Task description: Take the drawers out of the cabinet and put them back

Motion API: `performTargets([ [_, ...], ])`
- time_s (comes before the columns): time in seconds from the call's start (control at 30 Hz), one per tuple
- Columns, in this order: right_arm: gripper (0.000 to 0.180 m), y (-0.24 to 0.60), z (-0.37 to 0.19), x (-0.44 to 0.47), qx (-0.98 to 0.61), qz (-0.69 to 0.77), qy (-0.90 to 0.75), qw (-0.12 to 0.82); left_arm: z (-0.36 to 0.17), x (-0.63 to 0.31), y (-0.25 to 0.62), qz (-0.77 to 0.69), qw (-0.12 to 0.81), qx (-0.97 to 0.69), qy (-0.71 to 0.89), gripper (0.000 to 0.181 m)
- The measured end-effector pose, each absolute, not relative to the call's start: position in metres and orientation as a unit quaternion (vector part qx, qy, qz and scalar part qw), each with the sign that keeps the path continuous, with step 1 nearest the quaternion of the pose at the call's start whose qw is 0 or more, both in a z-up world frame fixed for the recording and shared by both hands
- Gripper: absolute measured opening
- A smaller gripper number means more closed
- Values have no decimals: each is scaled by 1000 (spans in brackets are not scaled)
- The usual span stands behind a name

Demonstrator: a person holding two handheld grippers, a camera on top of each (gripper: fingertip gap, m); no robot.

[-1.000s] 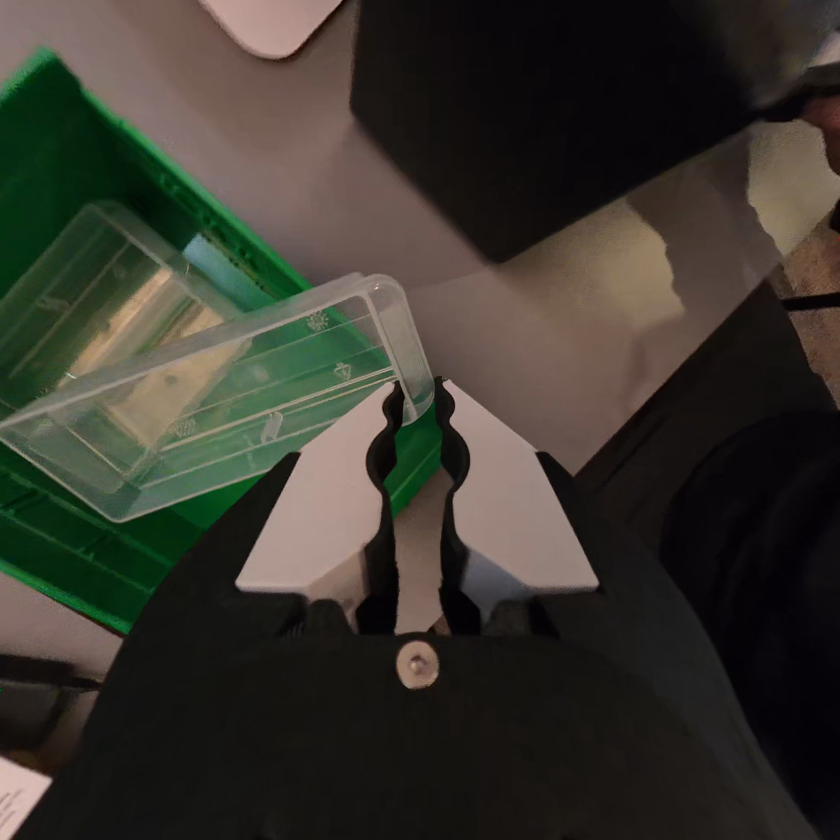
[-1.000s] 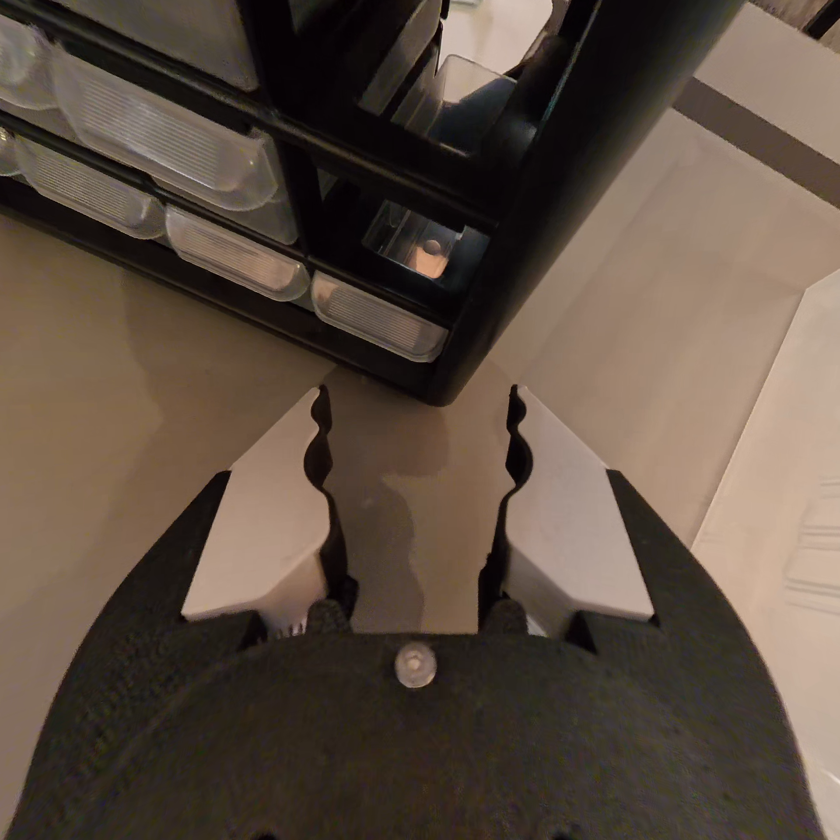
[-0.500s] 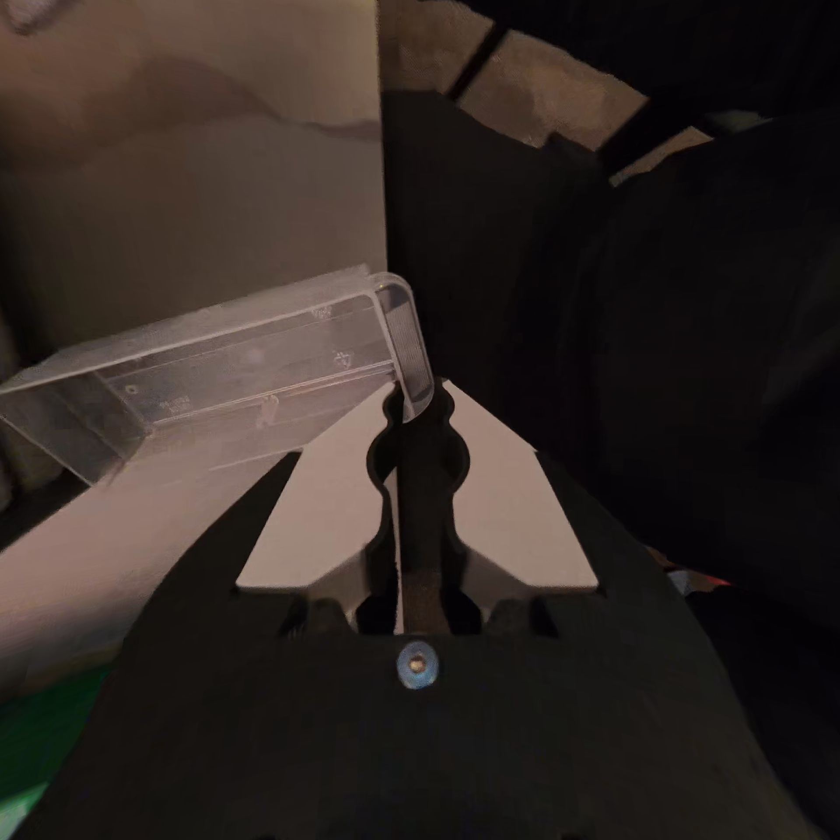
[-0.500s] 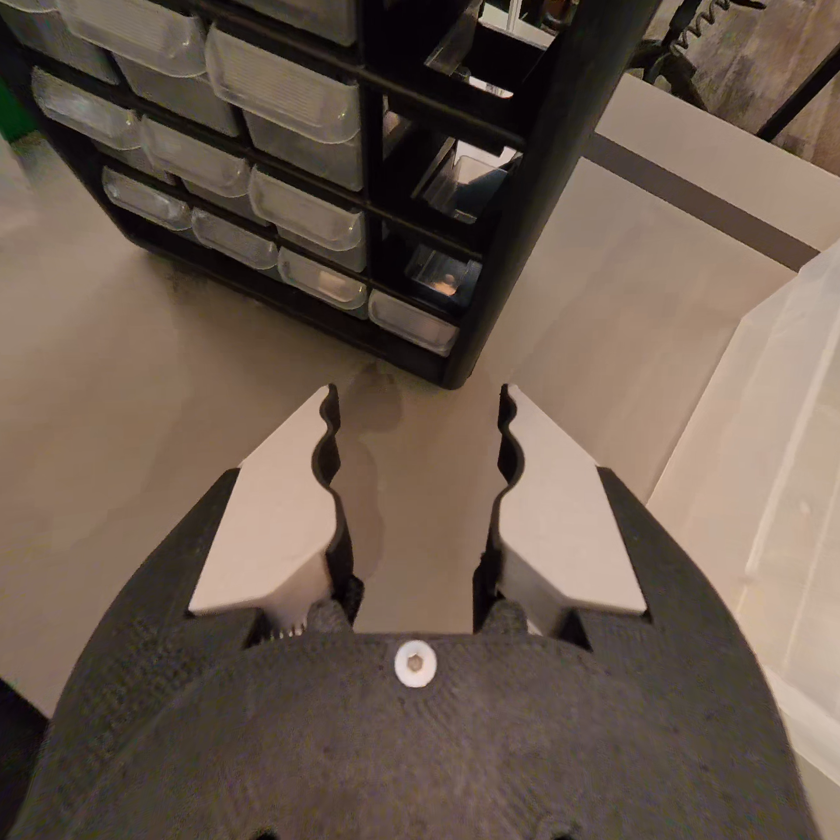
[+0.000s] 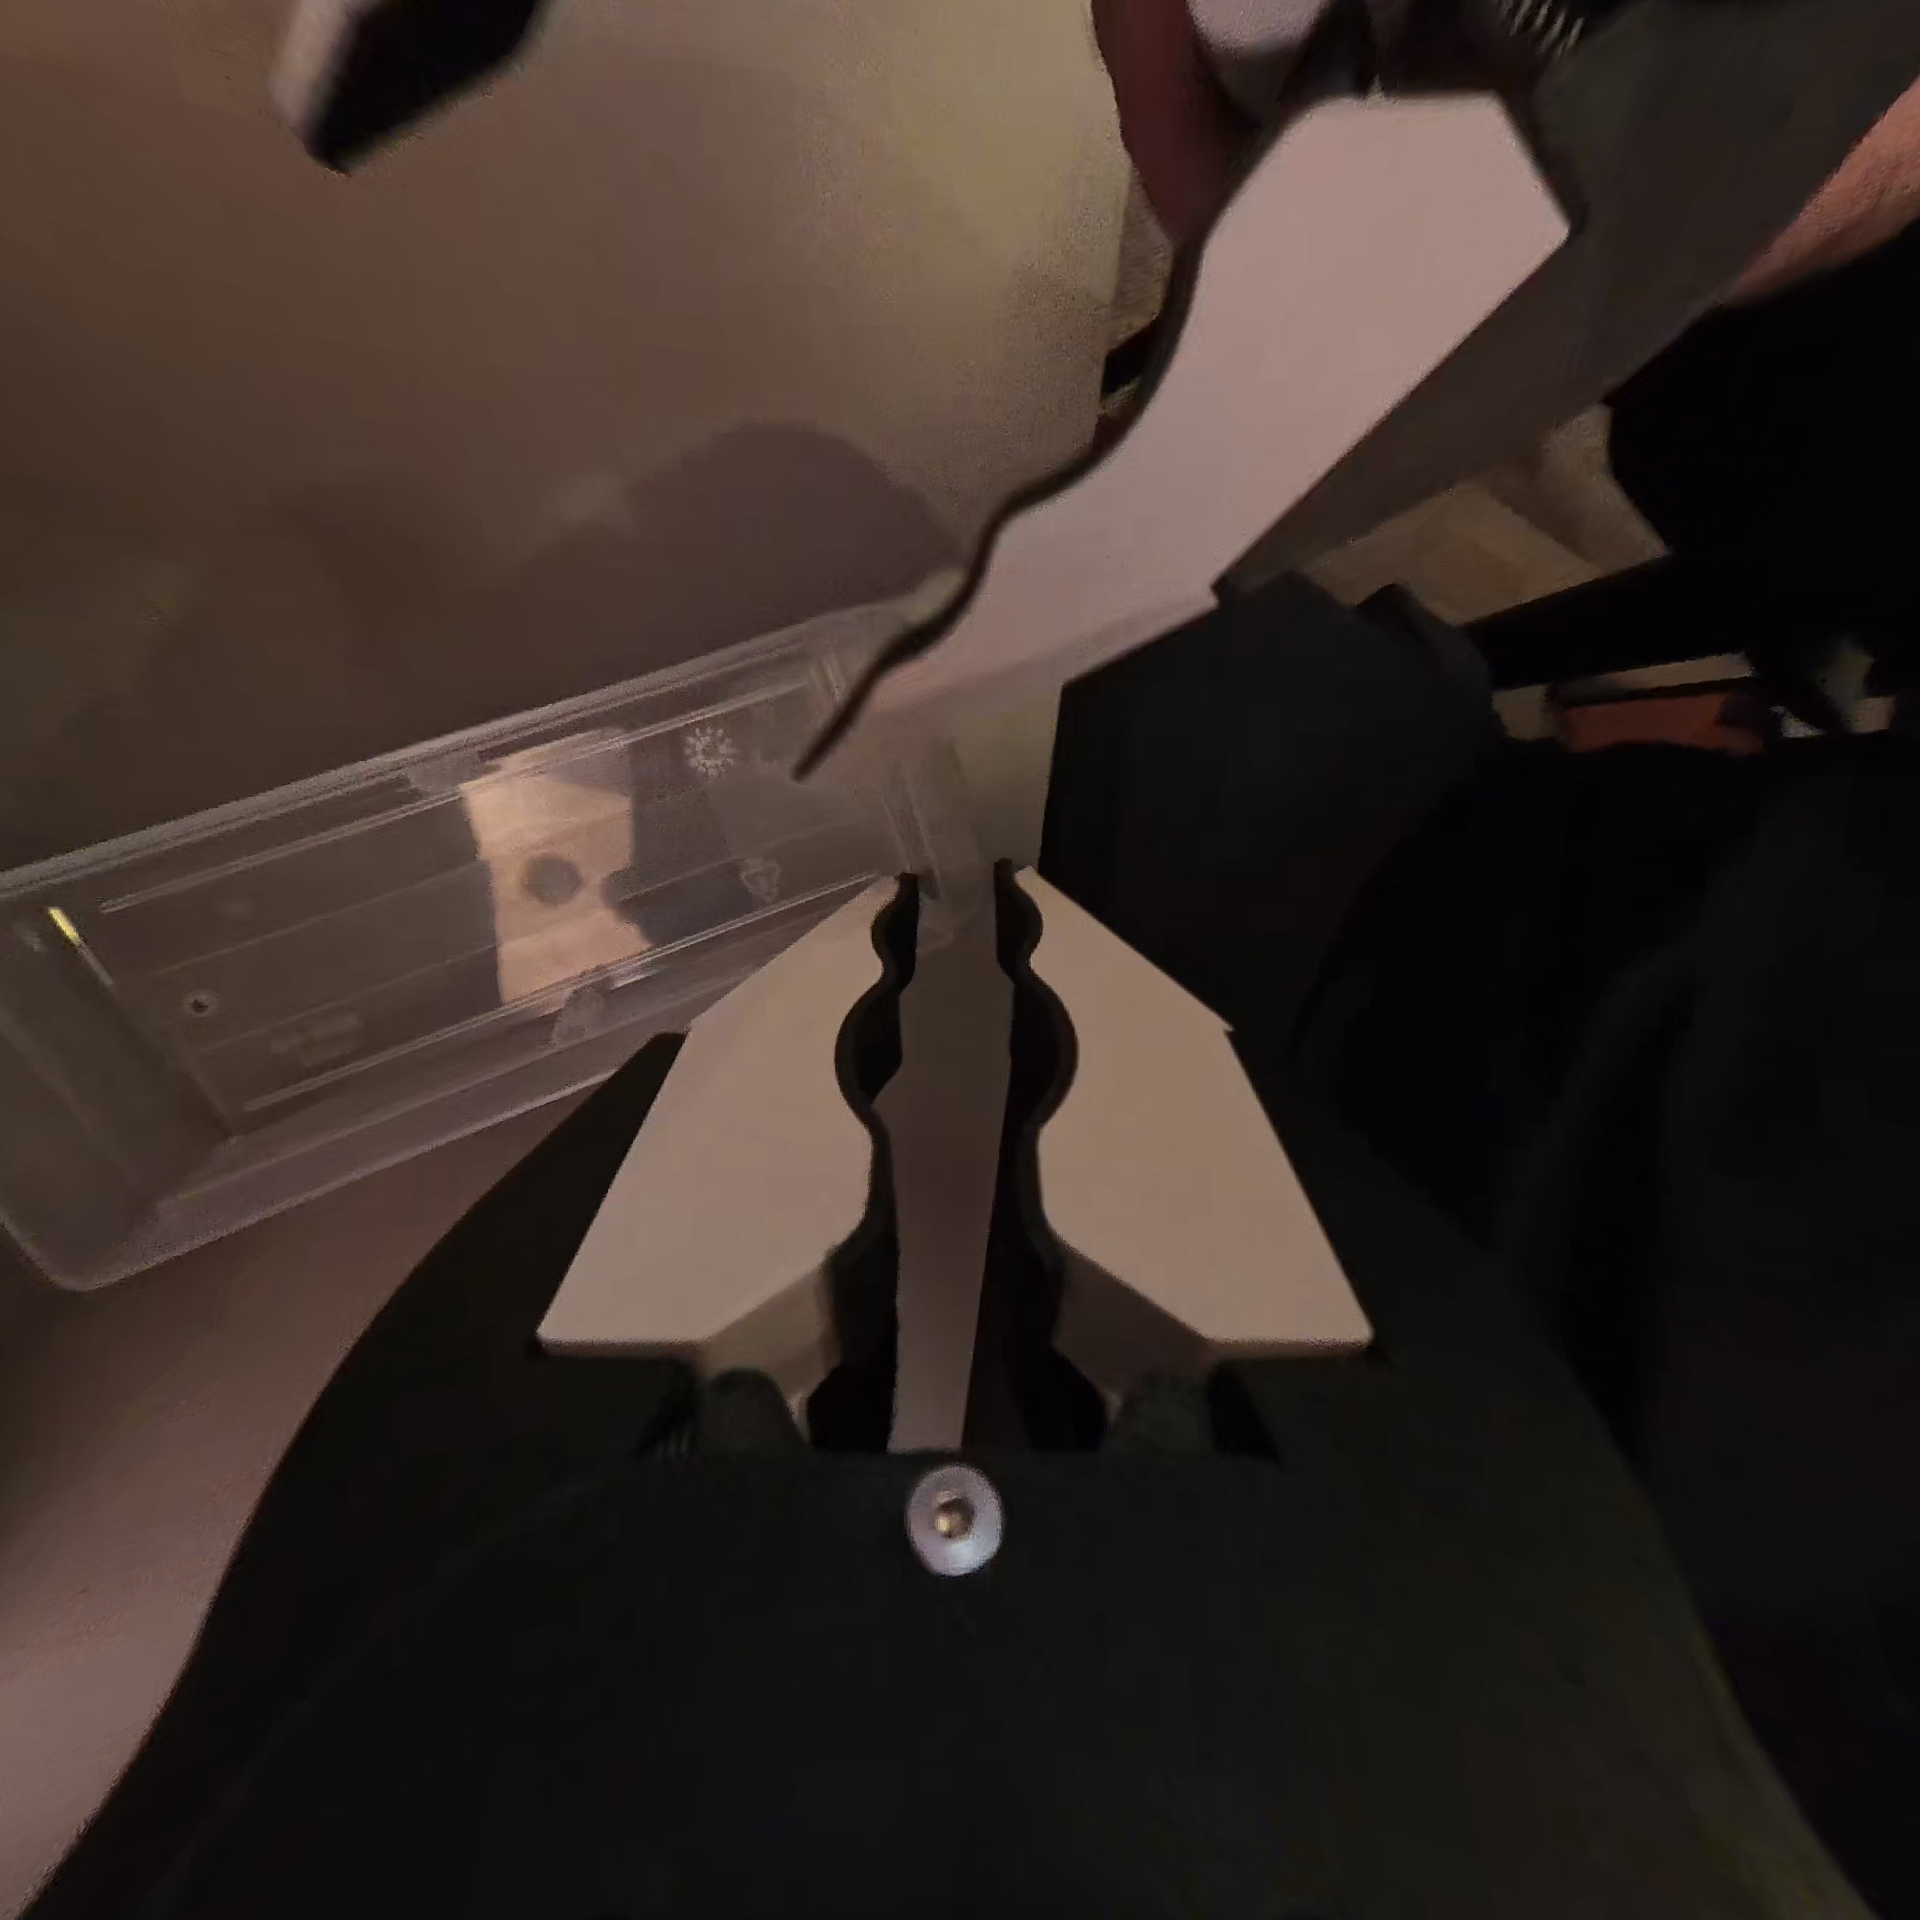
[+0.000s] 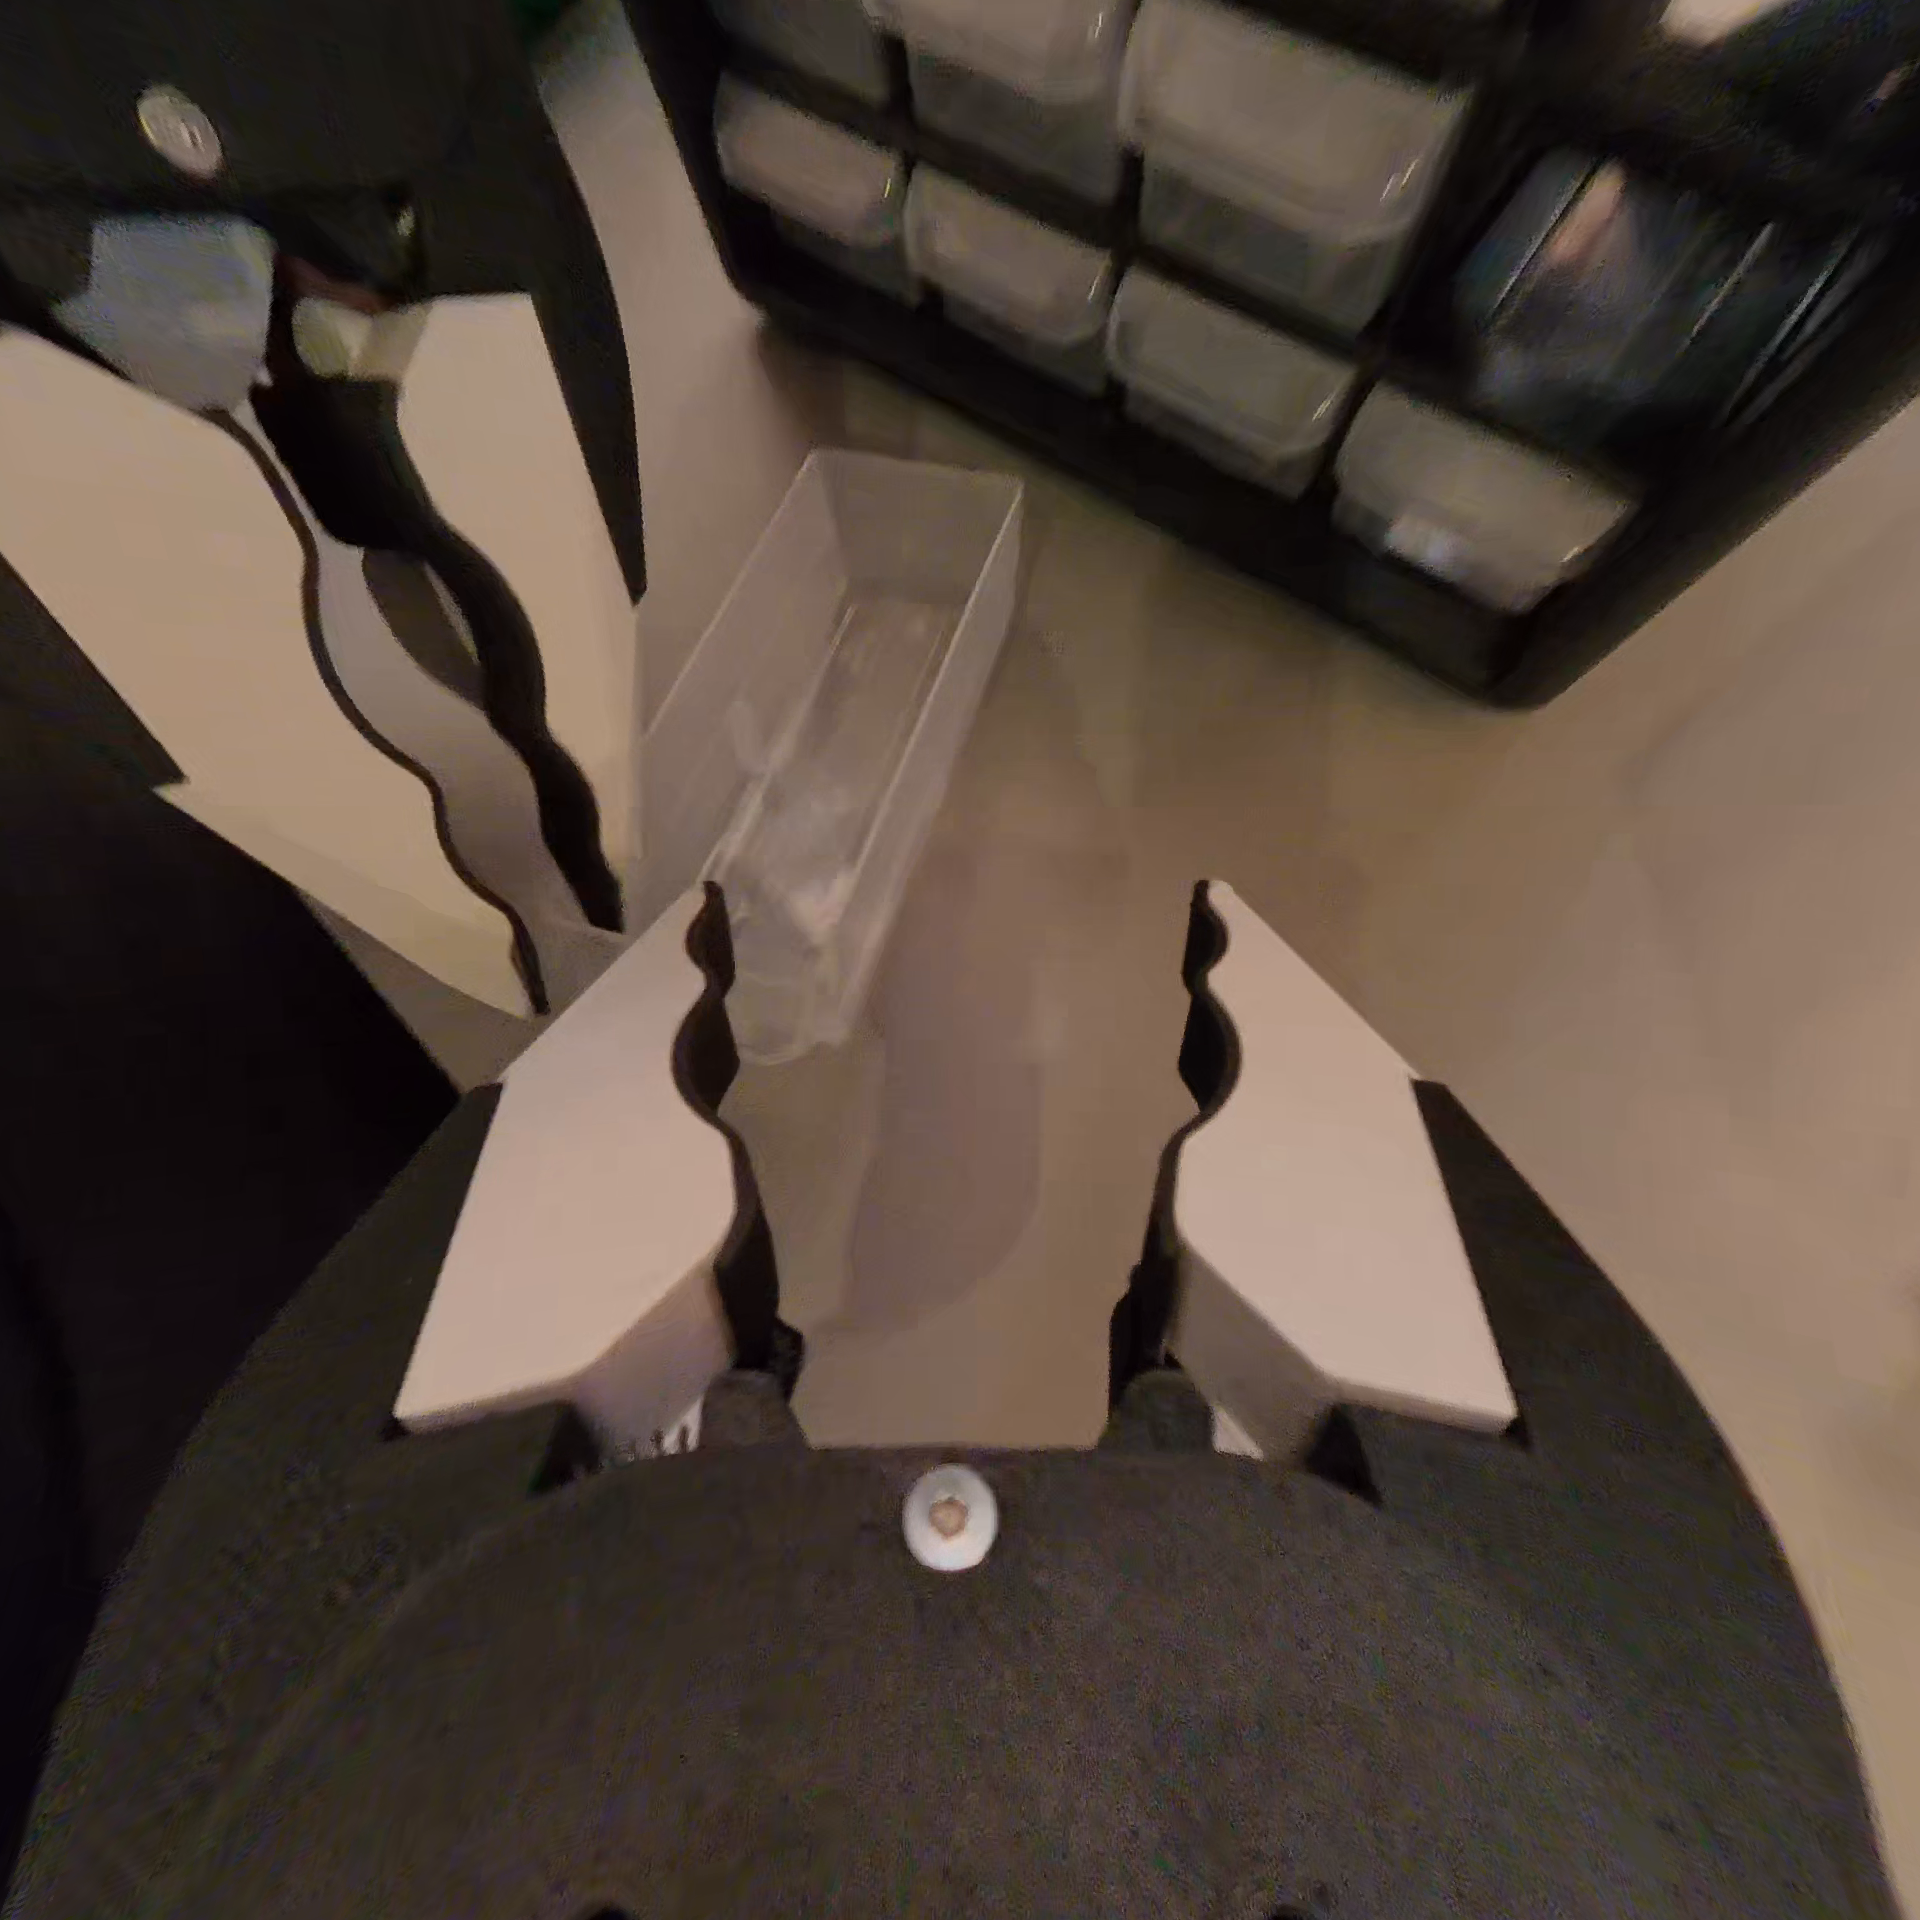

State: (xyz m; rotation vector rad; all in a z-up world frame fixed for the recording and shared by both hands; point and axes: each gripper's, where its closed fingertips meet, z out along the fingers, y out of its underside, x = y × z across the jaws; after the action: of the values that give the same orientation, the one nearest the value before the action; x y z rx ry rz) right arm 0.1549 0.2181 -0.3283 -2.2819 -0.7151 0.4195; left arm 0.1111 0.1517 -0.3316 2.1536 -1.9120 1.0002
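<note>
L tool [image 5: 951,883] clamped on clear drawer [image 5: 416,935] end; R tool [image 6: 951,904] spread, empty. Looks like handover/return step. Next: R takes it, aims for empty cabinet [image 6: 1558,644] slot ~1 o'clock.

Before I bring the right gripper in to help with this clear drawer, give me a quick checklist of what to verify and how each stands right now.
1. Left gripper clamped on the clear drawer: ok, fingers nearly shut on its front lip.
2. Right gripper ready to take hold: ok, jaws wide apart and empty.
3. Drawer lined up with the right gripper: not ok, it sits left of centre, by the left finger.
4. Free slot in the cabinet: ok, a dark gap shows in the right column.
5. Drawer empty: cannot tell for sure; looks empty.
6. Drawer clear of the table: cannot tell.
</note>
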Motion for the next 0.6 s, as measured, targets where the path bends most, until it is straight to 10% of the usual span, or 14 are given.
performTargets([
  [0.23,95,197,-323,139,-887,221,-238,329,-285,91,154,359,47,677,-641,30],
  [0.47,106,184,-360,124,-912,144,-268,277,-150,83,276,287,-295,676,-611,39],
  [0.6,98,180,-381,120,-921,116,-283,241,-145,78,350,236,-315,711,-583,64],
])
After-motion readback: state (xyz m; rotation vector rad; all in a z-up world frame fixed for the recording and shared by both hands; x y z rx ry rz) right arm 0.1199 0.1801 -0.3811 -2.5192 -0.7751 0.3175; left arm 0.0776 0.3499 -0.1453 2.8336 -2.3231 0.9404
